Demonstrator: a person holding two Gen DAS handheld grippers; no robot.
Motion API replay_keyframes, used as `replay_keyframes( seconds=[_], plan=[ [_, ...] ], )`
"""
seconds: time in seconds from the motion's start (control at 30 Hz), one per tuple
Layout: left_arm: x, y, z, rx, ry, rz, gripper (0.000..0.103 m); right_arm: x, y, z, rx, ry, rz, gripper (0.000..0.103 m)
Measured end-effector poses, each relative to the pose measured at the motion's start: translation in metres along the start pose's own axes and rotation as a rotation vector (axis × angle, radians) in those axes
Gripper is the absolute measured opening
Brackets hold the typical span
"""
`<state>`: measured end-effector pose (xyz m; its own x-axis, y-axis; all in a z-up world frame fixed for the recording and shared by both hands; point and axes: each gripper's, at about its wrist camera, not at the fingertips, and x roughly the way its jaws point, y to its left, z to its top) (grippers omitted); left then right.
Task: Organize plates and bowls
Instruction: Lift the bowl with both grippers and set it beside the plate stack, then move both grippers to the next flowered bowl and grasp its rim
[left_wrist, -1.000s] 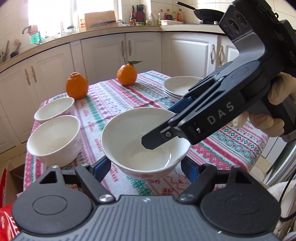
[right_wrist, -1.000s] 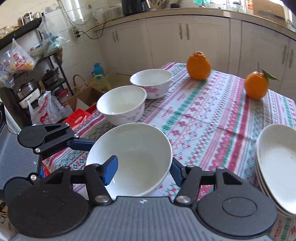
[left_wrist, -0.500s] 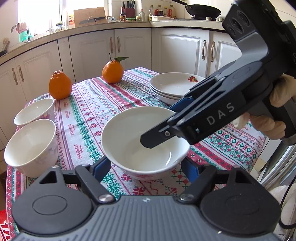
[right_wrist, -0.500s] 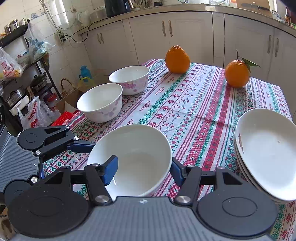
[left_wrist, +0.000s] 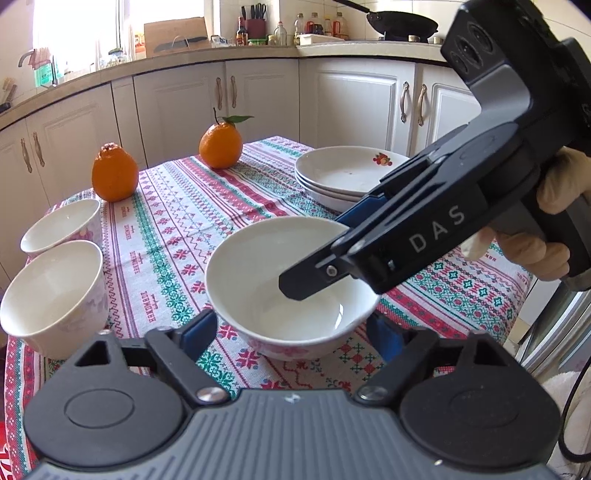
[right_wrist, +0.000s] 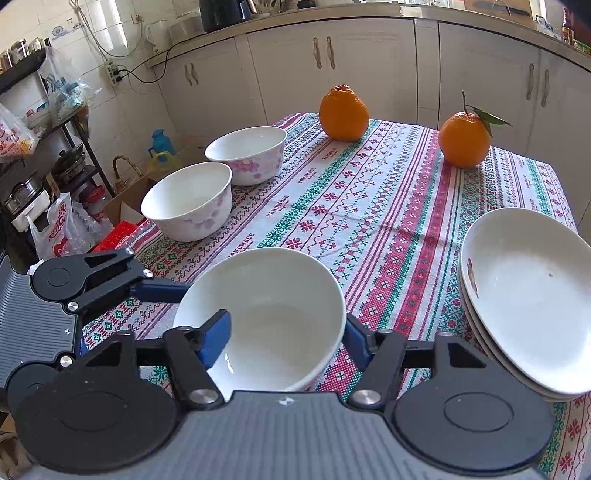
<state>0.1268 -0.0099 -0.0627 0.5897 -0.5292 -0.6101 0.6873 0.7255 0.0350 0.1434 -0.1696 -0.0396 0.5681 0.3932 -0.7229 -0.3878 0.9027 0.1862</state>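
A plain white bowl (left_wrist: 258, 273) (right_wrist: 280, 295) rests on the patterned tablecloth (left_wrist: 177, 229) near the front edge. My left gripper (left_wrist: 290, 326) straddles it. Its jaws are opening, and the blue fingers (left_wrist: 199, 328) stand slightly off the bowl's sides. My right gripper (right_wrist: 286, 325) comes in from the right, held by a gloved hand (left_wrist: 554, 221). One finger (right_wrist: 218, 336) is inside the bowl and the other is outside the rim. Its jaws are opening around the bowl's wall. Two floral bowls (right_wrist: 188, 199) (right_wrist: 247, 151) stand at the left. Stacked plates (right_wrist: 524, 295) (left_wrist: 347, 173) sit at the right.
Two oranges (left_wrist: 114, 173) (left_wrist: 219, 146) stand at the far side of the table. White cabinets (left_wrist: 258, 96) lie beyond it. A shelf with bags and pots (right_wrist: 37, 155) and a box on the floor are off the table's left edge.
In both views the background has slid left and more of the plate stack shows. The left fingers, which touched the bowl's sides before, now stand a little off them.
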Motion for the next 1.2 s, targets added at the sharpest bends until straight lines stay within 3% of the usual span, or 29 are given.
replay_keyframes(
  seconds=[0.1, 0.17, 0.5, 0.7, 0.97, 1.2],
  plan=[
    [-0.004, 0.0, -0.001, 0.003, -0.007, -0.005, 0.096, -0.004, 0.002, 0.001, -0.011, -0.024, 0.001, 0.09],
    [-0.007, -0.001, -0.002, 0.011, -0.004, 0.009, 0.096, -0.007, 0.004, 0.002, -0.018, -0.046, -0.002, 0.103],
    [-0.034, 0.011, -0.012, -0.057, -0.037, 0.107, 0.096, -0.014, 0.019, 0.009, -0.068, -0.079, -0.061, 0.103],
    [-0.046, 0.034, -0.021, -0.111, -0.058, 0.211, 0.096, -0.008, 0.035, 0.014, -0.114, -0.079, -0.097, 0.103],
    [-0.05, 0.069, -0.028, -0.125, -0.052, 0.367, 0.096, 0.002, 0.057, 0.037, -0.196, -0.074, -0.069, 0.103],
    [-0.042, 0.094, -0.025, -0.095, -0.056, 0.392, 0.096, 0.026, 0.07, 0.069, -0.222, -0.052, 0.003, 0.103]
  ],
)
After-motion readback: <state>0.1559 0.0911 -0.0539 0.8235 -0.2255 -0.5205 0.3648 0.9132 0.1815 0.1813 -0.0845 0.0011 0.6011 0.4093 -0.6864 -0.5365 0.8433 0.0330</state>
